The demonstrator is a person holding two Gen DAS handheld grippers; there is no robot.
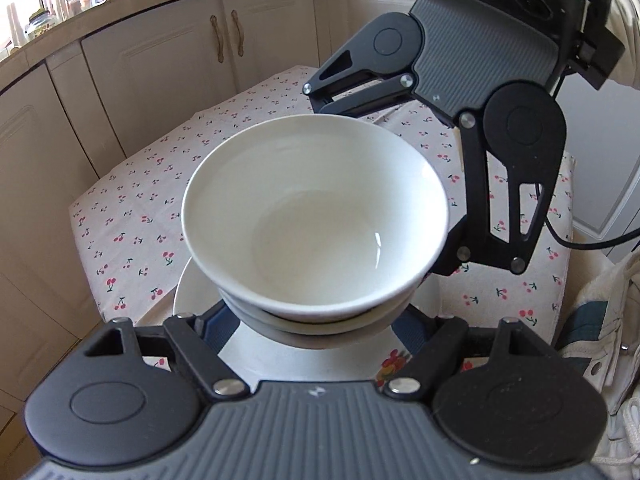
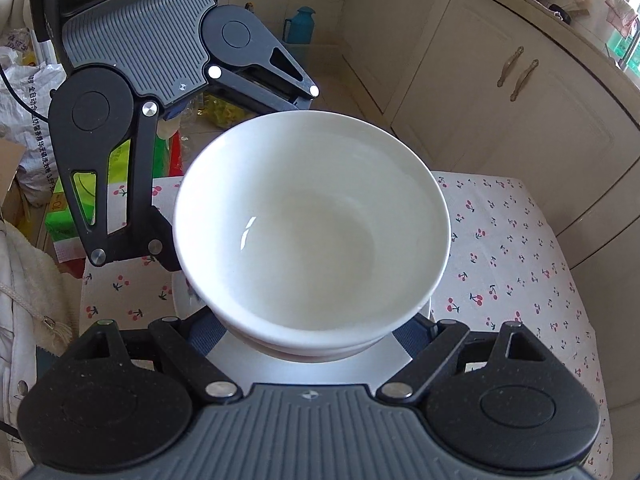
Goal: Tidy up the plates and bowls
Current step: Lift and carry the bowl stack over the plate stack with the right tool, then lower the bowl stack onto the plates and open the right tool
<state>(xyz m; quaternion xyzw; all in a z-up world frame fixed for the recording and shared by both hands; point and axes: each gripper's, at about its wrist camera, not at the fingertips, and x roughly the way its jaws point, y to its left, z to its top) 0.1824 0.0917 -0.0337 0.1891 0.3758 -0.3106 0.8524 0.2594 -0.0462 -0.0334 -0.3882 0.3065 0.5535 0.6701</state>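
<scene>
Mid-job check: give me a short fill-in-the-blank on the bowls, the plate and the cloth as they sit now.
1. The top bowl is nested in a second ____ just beneath it.
2. The stacked bowls sit above a white ____ with a fruit print on its rim.
3. The tablecloth is printed with small red ____.
4. The left gripper and right gripper flank the stack from ____ sides.

Missing words: bowl; plate; cherries; opposite

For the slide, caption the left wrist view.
Both grippers carry stacked white bowls on a plate above a cherry-print tablecloth.
</scene>
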